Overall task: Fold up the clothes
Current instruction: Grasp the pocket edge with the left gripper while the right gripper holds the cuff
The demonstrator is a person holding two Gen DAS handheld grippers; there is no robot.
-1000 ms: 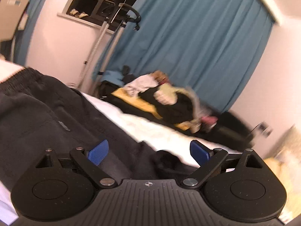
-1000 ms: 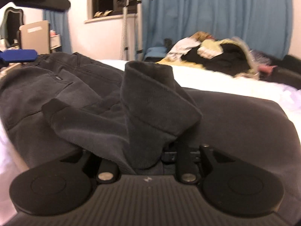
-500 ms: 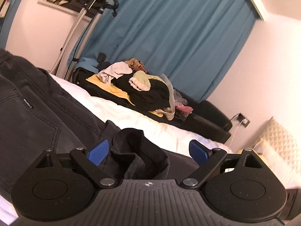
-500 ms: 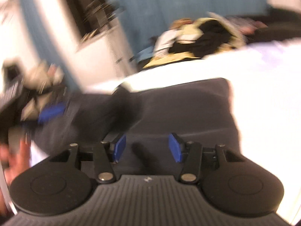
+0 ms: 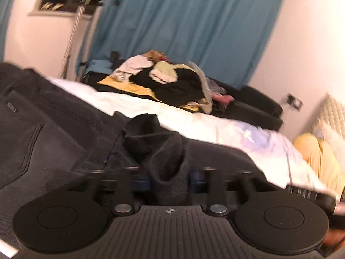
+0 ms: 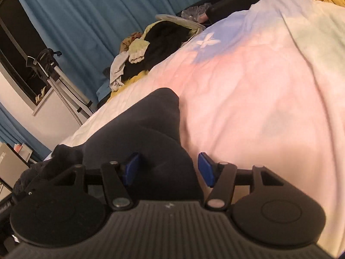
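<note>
Dark grey trousers [image 5: 43, 129] lie spread on the bed. My left gripper [image 5: 169, 178] is shut on a bunched fold of the trousers near the leg; the frame is blurred. In the right wrist view my right gripper [image 6: 167, 169] is open, its blue pads [image 6: 206, 168] standing on either side of a dark trouser leg [image 6: 151, 125] that lies flat on the bedsheet.
The bed [image 6: 248, 86] has a white, pink and blue sheet. A pile of mixed clothes [image 5: 172, 82] lies on a dark couch [image 5: 254, 105] beyond the bed. Blue curtains [image 5: 183, 21] and a garment steamer stand [image 5: 75, 28] are behind. A yellow pillow [image 5: 319, 157] is at right.
My left gripper has closed on the bunched trouser fabric. My right gripper, which let go of the fabric earlier, has swung right over the trouser leg and stays open.
</note>
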